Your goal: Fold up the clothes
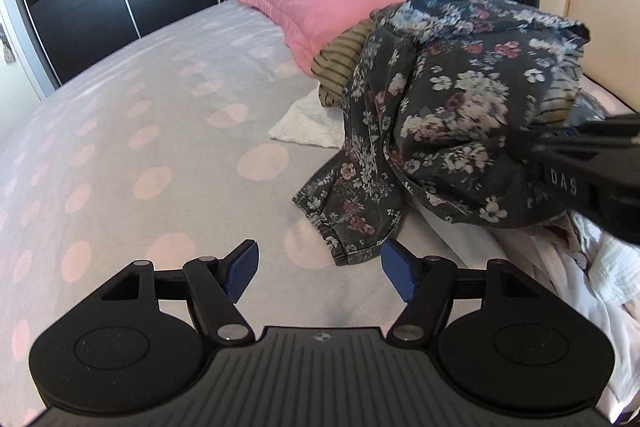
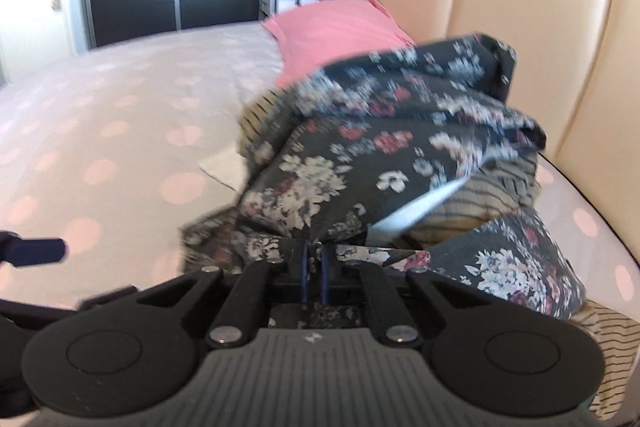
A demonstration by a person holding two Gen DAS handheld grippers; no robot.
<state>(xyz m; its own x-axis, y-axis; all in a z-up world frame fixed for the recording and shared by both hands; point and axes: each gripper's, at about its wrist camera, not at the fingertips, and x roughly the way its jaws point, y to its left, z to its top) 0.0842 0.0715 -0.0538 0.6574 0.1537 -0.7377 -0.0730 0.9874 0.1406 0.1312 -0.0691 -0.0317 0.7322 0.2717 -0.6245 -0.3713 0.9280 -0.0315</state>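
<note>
Ahead, a dark floral garment (image 2: 360, 155) is gripped by the right hand-held gripper (image 2: 314, 259) above the bed (image 1: 140, 131); the left hand-held gripper (image 1: 318, 269) is held released, its hem just ahead.

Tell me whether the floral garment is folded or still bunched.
Bunched, not folded: the floral garment hangs crumpled from the right gripper, its jaws shut on it.

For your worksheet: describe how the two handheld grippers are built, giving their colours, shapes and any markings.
Both are matte black, each with two round discs, linkage bars with silver pivot pins and a ribbed grey centre plate. The left gripper has ridged blue fingers. The right gripper carries white letters "DAS".
</note>
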